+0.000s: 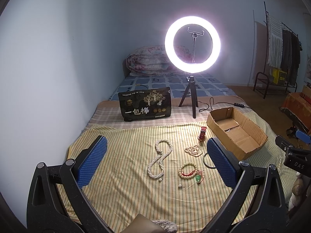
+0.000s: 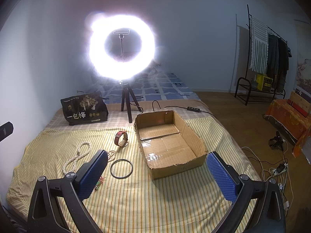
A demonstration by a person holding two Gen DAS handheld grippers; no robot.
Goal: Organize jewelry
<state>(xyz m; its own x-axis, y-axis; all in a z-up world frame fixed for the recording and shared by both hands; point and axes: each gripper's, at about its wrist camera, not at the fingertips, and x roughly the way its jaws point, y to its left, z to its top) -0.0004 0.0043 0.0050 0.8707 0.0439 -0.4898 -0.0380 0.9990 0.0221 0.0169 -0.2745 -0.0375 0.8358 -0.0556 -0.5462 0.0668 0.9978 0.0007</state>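
Jewelry lies on a striped yellow cloth (image 1: 120, 194) on the bed. A long white pearl necklace (image 1: 160, 160) is in the middle, with two loose pearl earrings (image 1: 181, 186) near it. A beaded bracelet with red cord and a green pendant (image 1: 189, 171), a small cream bead strand (image 1: 193, 150), a dark bangle (image 2: 121, 169) and a red-strap watch (image 2: 121, 138) lie nearby. An open empty cardboard box (image 2: 171, 141) sits to the right. My left gripper (image 1: 157, 163) is open above the jewelry. My right gripper (image 2: 157, 172) is open near the box's front edge.
A lit ring light on a tripod (image 1: 192, 44) stands behind the cloth, its cable (image 1: 213, 103) trailing right. A black snack bag (image 1: 144, 103) stands at the back left. A folded quilt (image 1: 149, 61), a clothes rack (image 2: 268, 58) and floor cables (image 2: 279, 170) are further off.
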